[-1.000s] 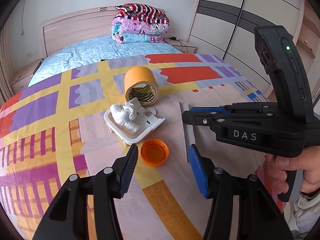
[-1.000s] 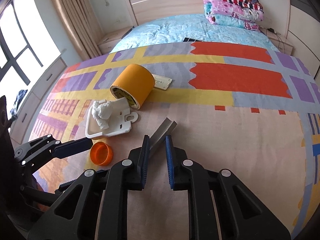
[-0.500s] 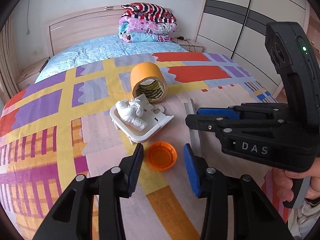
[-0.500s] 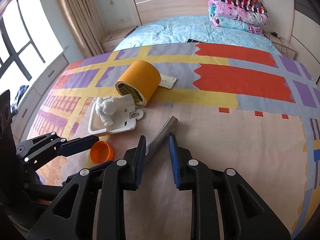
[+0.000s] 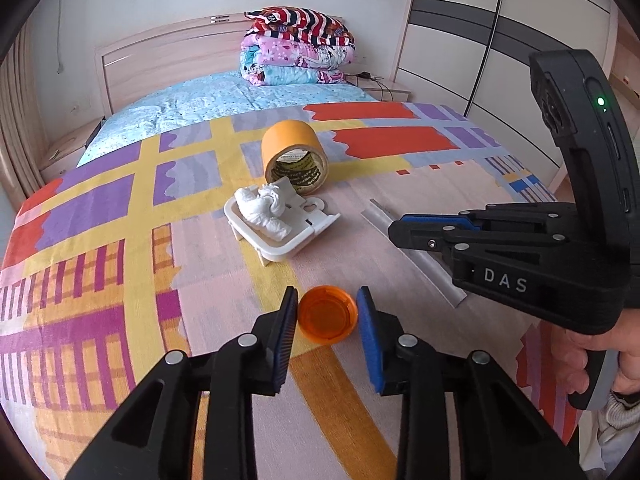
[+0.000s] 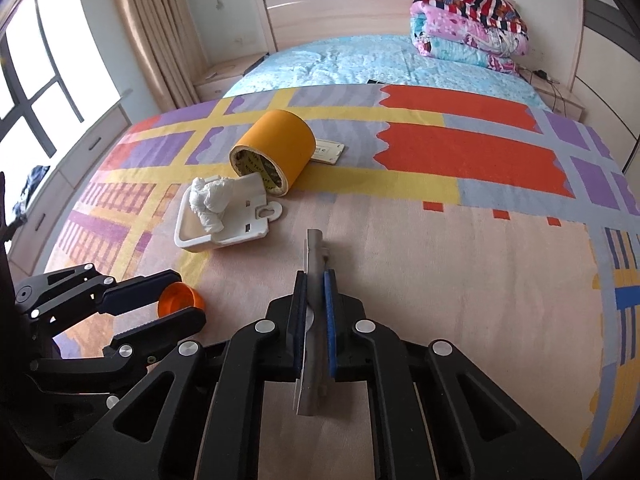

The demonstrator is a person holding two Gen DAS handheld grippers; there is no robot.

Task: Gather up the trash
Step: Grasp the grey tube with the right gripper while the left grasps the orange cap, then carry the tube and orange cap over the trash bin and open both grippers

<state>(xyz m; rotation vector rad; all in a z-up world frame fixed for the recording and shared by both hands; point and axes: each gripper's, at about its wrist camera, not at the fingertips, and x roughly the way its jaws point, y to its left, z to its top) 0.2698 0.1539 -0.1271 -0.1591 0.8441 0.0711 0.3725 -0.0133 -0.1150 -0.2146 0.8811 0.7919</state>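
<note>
An orange cap point(image 5: 327, 314) lies on the patterned bedspread point(image 5: 120, 280), and my left gripper point(image 5: 327, 295) is shut on it, one blue pad on each side. In the right wrist view the same cap point(image 6: 178, 298) sits between the left gripper's fingers point(image 6: 140, 288). My right gripper point(image 6: 316, 278) is shut on a grey angled strip point(image 6: 315, 248), which runs up between its pads and sticks out both ways. From the left wrist view the strip point(image 5: 416, 260) lies under the right gripper point(image 5: 398, 227).
A white tray point(image 5: 280, 250) holding a crumpled tissue point(image 5: 262, 210) lies just beyond the cap. Behind it a yellow tape roll point(image 5: 294, 152) lies on its side, with a small card point(image 6: 328, 152) nearby. Folded quilts point(image 5: 298, 48) are stacked at the headboard. A hand point(image 5: 600, 360) holds the right gripper.
The left jaws have narrowed from wide apart to gripping the orange cap. The right jaws have shut on the grey strip, which now stands between the pads.
</note>
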